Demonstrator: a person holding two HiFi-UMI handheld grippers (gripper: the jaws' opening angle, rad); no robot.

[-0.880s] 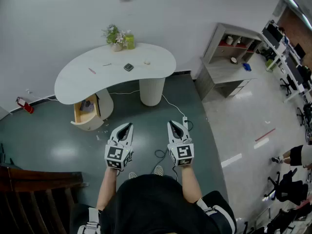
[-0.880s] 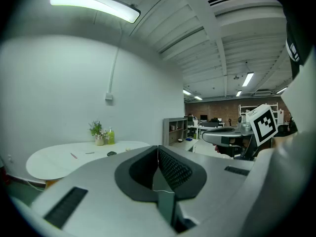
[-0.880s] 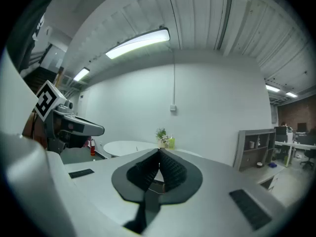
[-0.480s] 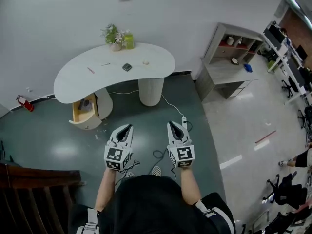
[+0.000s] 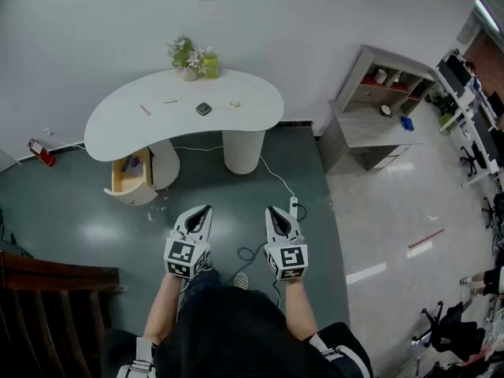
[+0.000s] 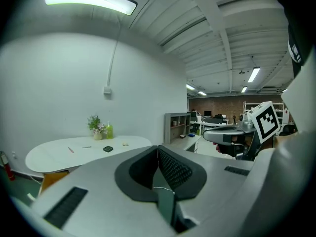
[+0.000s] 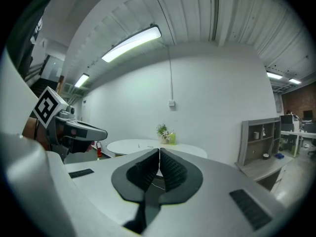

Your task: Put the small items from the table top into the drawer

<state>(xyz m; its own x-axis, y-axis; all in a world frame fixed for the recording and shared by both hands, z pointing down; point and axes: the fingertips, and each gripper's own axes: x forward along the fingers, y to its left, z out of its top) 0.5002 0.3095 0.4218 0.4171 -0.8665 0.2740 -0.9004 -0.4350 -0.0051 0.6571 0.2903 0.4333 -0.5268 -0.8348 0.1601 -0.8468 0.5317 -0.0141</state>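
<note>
A white kidney-shaped table (image 5: 110,128) stands by the far wall, well ahead of me. On it lie a dark square item (image 5: 204,109), a small pale item (image 5: 235,102), a pink stick (image 5: 145,109) and a thin pen-like item (image 5: 170,101). An open wooden drawer (image 5: 128,174) juts out under the table's left end. My left gripper (image 5: 206,209) and right gripper (image 5: 270,210) hang side by side over the floor, both shut and empty. In the left gripper view the dark item (image 6: 108,149) and the table (image 6: 54,157) show far off.
A plant pot (image 5: 186,57) and a green bottle (image 5: 209,64) stand at the table's back edge. A white pedestal (image 5: 242,148) carries the table, with a cable and power strip (image 5: 294,206) on the floor. A grey shelf unit (image 5: 370,113) stands right; a dark wooden railing (image 5: 47,302) lies left.
The view has shifted slightly: the table and drawer sit a little lower and further left in frame. Both grippers stay shut and level, drifting slightly left and down.
</note>
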